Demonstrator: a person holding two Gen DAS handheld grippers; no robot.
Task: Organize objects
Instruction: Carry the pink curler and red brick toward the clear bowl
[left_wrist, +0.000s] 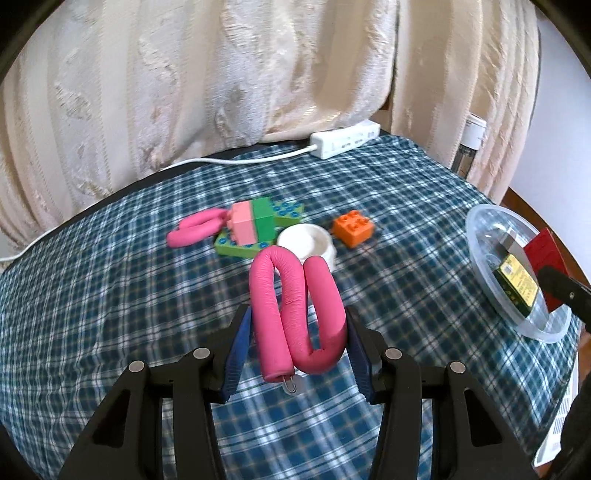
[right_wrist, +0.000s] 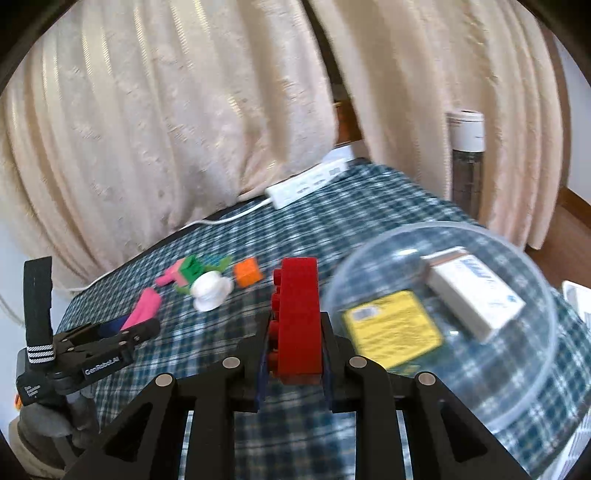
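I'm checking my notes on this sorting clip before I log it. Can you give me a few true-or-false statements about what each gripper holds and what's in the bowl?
1. The left gripper grips a bent pink foam roller. True.
2. The right gripper is empty. False: it clamps a red brick.
3. The clear bowl holds a yellow packet and a white box. True.
4. The orange brick lies in the bowl. False: it sits on the checked cloth.
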